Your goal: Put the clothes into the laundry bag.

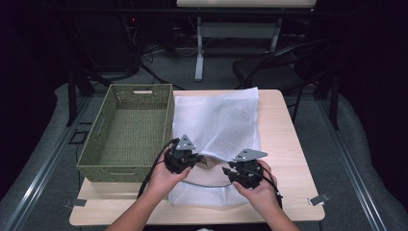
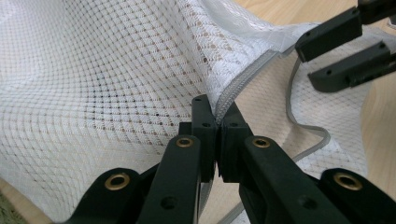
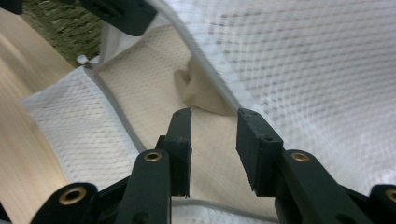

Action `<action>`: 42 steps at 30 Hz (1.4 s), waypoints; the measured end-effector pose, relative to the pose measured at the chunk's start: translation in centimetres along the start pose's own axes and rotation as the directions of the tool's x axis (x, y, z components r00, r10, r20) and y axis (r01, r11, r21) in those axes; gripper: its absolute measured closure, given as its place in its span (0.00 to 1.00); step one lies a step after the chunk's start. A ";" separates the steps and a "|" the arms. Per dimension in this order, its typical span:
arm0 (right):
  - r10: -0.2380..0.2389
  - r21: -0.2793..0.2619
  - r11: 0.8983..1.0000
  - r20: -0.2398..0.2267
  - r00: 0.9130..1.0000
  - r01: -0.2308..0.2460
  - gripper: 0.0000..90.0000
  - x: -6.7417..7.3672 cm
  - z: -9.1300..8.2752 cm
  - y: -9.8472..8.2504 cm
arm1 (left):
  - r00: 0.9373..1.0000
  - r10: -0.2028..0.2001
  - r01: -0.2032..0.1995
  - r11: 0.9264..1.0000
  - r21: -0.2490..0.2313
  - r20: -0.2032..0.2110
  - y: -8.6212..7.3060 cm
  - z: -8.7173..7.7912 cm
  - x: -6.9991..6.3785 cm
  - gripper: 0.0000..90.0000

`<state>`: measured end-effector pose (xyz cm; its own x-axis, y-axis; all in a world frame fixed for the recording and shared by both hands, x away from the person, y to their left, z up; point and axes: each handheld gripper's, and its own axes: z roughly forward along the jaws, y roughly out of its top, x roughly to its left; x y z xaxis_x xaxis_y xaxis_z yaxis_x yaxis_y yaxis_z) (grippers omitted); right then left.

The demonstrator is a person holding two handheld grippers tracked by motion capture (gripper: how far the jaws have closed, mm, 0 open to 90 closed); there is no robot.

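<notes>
Here, left gripper (image 2: 217,122) pinches soft white mesh bag (image 2: 107,79).

Mesh bag (image 1: 216,127) on the table (image 1: 284,144) — basket (image 1: 127,130) just left.

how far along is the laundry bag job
Done: the white mesh laundry bag lies unzipped, a beige cloth showing in its mouth. In hand: the left gripper pinches the grey zipper edge; the right gripper hovers open. Left: probably moving the cloth; the green woven basket awaits.

Left hand-held gripper (image 1: 188,161) jaws clamped tight, right hand-held gripper (image 1: 234,175) jaws apart, both forearms low.
</notes>
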<state>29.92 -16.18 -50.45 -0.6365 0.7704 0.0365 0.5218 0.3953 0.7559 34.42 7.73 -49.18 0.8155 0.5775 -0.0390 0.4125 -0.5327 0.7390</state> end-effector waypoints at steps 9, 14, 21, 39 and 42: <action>0.022 -0.008 1.000 0.078 0.997 -0.022 0.62 -1.8 0.1 -1.7 | 1.000 -0.003 0.003 1.000 -0.005 -0.001 0.1 -0.2 -0.1 0.98; -0.012 -0.021 1.000 0.086 0.996 0.014 0.56 -2.1 0.6 -1.8 | 1.000 0.004 -0.004 1.000 0.001 0.004 0.1 -0.1 -0.1 0.98; -0.053 -0.005 0.999 0.127 0.991 0.054 0.54 -2.0 1.7 -1.5 | 1.000 -0.002 0.002 1.000 -0.010 0.002 0.1 -0.2 0.0 0.98; 0.008 0.009 1.000 0.097 0.995 -0.009 0.99 -4.1 0.6 -1.7 | 1.000 -0.005 0.005 1.000 -0.003 0.010 0.0 -0.1 0.0 0.95; 0.018 0.002 1.000 0.099 0.995 -0.018 0.99 -4.3 0.0 -1.6 | 1.000 -0.001 0.001 1.000 0.008 0.015 -0.1 0.0 0.0 0.92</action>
<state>31.76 -20.15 -51.81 -0.5676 0.8232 -0.0153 0.5342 0.3824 0.7539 34.42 7.80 -49.26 0.8208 0.5690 -0.0497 0.4167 -0.5369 0.7335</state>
